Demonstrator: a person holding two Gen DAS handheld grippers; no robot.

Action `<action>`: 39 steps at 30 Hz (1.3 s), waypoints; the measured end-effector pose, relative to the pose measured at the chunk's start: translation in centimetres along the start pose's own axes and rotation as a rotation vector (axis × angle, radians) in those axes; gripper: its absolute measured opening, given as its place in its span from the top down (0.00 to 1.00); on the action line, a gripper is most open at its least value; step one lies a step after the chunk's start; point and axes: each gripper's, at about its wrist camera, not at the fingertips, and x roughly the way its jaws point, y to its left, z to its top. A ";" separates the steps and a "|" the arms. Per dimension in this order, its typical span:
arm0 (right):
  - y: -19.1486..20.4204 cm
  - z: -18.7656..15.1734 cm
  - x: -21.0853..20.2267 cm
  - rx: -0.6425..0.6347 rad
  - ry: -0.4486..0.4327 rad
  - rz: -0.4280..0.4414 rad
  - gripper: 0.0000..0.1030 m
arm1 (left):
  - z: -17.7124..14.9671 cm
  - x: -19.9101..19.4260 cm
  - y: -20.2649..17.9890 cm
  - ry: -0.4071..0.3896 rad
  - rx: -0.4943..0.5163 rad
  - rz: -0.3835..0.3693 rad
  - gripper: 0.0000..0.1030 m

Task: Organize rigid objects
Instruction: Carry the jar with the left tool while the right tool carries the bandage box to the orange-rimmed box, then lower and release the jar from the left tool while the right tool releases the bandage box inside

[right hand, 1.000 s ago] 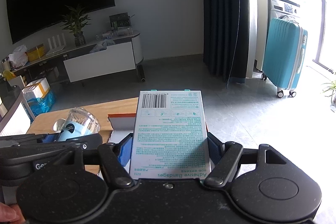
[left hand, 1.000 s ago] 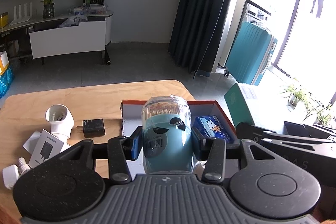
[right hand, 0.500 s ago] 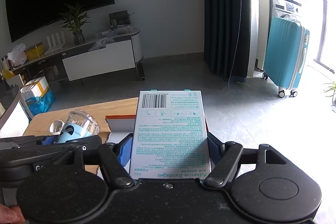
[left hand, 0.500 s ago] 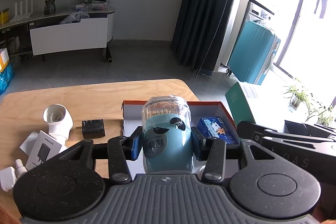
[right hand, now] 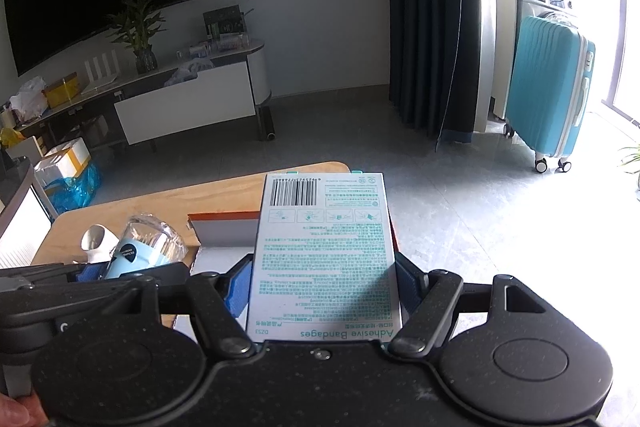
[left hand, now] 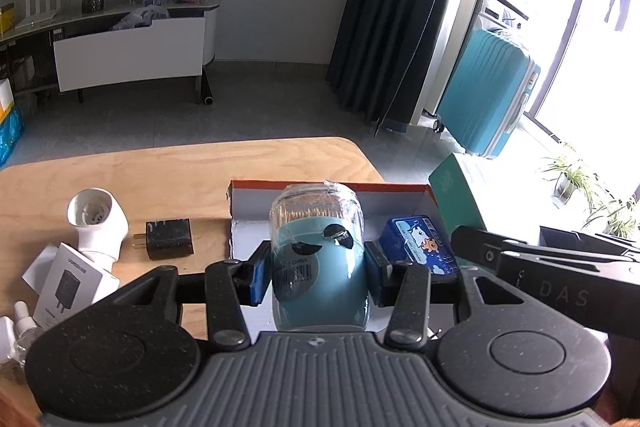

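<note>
The table (left hand: 192,171) is pale plywood with a rounded far corner; everything else is placed from the tray (left hand: 256,187), an open box with an orange rim and a white floor that lies near the table's right end; in the right wrist view the tray (right hand: 224,217) shows only as an orange edge and a strip of white floor.

The left gripper (left hand: 316,277) hangs over the tray's near half, its blue pads pressed against the sides of the jar (left hand: 318,263); the jar is light blue with a clear cap full of toothpicks, a barcode label on its body, and its cap points toward the tray's far wall; the right wrist view shows the same jar (right hand: 148,247) left of the tray's orange edge.

The right gripper (right hand: 324,285) pinches the bandage box (right hand: 324,255), a flat white carton with green print and a barcode at its far end; the carton covers the tray's right side in that view; from the left wrist it appears as a green-sided box (left hand: 460,195) just past the tray's right wall.

Inside the tray, right of the jar, lies a blue tin (left hand: 420,243) with a cartoon print.

Left of the tray on the table sit a black charger (left hand: 168,239), a white socket (left hand: 98,221), a leaflet (left hand: 70,283) and a small bottle (left hand: 24,327).
</note>
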 end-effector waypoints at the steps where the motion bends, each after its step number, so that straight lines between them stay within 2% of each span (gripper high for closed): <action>1: 0.0 0.0 0.2 0.000 0.003 0.000 0.18 | 0.0 0.1 0.0 0.002 0.000 0.000 0.54; 12: -0.1 0.5 2.5 0.004 0.043 0.007 0.18 | 0.1 1.5 0.1 0.032 -0.009 0.006 0.55; 13: 0.0 0.5 2.7 0.005 0.045 0.007 0.20 | 0.1 1.6 0.1 0.034 -0.009 0.010 0.55; 14: 0.0 0.4 2.9 0.004 0.045 0.006 0.31 | 0.1 1.7 0.2 0.036 -0.011 0.008 0.54; 15: 0.0 0.5 3.1 0.000 0.047 0.007 0.32 | 0.1 1.8 0.2 0.039 -0.014 0.010 0.54; 18: -0.2 0.6 3.4 -0.008 0.049 0.004 0.32 | 0.1 2.2 0.4 0.048 -0.019 0.014 0.55; 22: -0.9 0.4 2.1 0.021 -0.004 -0.014 0.31 | 0.2 2.7 0.3 0.056 -0.021 0.008 0.55; 29: -2.2 0.3 0.3 0.048 -0.038 -0.044 0.29 | 0.4 4.0 -1.2 0.068 -0.006 -0.035 0.54; 30: -2.2 0.3 0.0 0.054 -0.041 -0.046 0.29 | 0.5 4.2 -1.4 0.072 -0.005 -0.055 0.53; 32: -2.3 0.1 -0.4 0.059 -0.048 -0.046 0.29 | 0.6 4.4 -1.5 0.081 -0.020 -0.084 0.28; 39: -1.8 -0.1 -1.8 0.053 -0.063 -0.038 0.29 | 0.6 2.6 -0.1 0.068 -0.059 -0.035 0.26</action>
